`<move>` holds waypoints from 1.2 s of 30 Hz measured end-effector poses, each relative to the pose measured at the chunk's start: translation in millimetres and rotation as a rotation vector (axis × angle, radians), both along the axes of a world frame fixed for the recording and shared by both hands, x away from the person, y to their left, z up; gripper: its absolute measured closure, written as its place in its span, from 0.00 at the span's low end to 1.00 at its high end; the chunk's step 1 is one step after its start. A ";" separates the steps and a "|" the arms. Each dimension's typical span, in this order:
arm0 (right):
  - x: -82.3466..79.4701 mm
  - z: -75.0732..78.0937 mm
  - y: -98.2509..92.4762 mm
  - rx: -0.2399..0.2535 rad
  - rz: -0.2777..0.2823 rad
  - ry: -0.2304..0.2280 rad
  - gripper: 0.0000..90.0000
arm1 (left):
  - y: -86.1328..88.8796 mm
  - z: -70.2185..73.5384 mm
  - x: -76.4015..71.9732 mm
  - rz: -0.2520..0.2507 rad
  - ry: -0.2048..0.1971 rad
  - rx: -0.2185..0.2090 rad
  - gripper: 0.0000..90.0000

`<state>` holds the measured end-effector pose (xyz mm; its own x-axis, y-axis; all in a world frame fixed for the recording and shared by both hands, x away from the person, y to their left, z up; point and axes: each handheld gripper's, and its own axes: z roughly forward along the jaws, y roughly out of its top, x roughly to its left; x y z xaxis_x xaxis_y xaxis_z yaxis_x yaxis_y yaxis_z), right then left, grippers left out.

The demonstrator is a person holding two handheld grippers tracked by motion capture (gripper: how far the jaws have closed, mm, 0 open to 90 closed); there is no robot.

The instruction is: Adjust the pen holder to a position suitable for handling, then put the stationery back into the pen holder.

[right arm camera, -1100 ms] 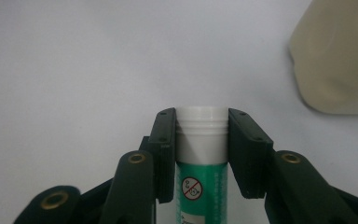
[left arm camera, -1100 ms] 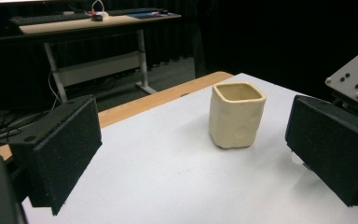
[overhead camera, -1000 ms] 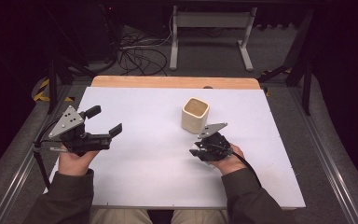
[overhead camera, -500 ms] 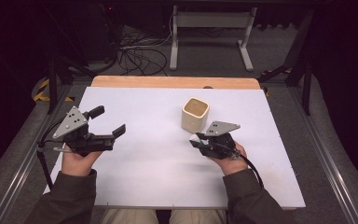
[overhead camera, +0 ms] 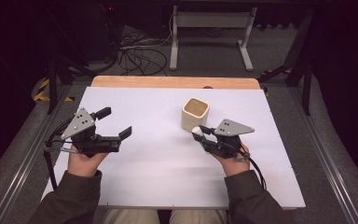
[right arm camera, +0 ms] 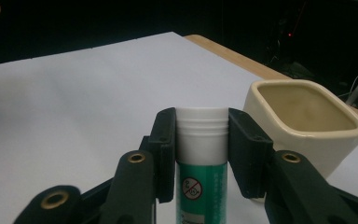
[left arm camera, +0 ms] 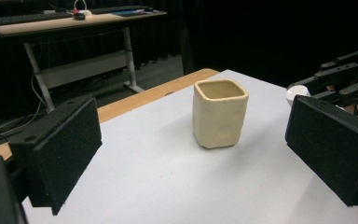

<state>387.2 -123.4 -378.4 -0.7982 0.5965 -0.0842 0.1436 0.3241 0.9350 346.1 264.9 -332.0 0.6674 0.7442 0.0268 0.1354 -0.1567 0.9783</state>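
A cream, square-sided ceramic cup (overhead camera: pixel 195 113) stands upright and empty on the white table top (overhead camera: pixel 158 168), right of centre. My right gripper (overhead camera: pixel 198 133) hovers just in front of the cup, pointing left, shut on a green tube with a white cap (right arm camera: pixel 201 154). The cap end (overhead camera: pixel 196 130) pokes out between the jaws, beside the cup (right arm camera: pixel 307 121) and level with its rim. My left gripper (overhead camera: pixel 115 122) is held over the table's left side, open and empty, its pads (left arm camera: pixel 70 149) facing the cup (left arm camera: pixel 219 114) from a distance.
A wooden strip (overhead camera: pixel 172 82) runs along the table's far edge. Beyond it are a desk frame (overhead camera: pixel 209 28) and tangled cables (overhead camera: pixel 135 53) on the floor. Metal rails (overhead camera: pixel 23 158) flank the table.
My right gripper has lifted slightly and swung from pointing at the cup to pointing left, still holding the tube. The left gripper has hardly shifted.
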 end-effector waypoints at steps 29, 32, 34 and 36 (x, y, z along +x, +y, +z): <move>-12.6 11.6 -5.5 0.139 0.003 -0.112 0.73 | -41.3 -17.5 5.3 -0.110 0.033 -0.006 0.05; -13.6 13.0 -6.5 0.157 0.009 -0.118 0.73 | -51.4 -21.7 6.0 -0.144 0.040 -0.012 0.07; -14.0 13.7 -6.8 0.167 0.012 -0.123 0.73 | -58.9 -24.5 6.3 -0.164 0.044 -0.006 0.07; -14.4 14.6 -7.0 0.173 0.014 -0.126 0.73 | -65.8 -27.0 6.3 -0.183 0.056 -0.007 0.07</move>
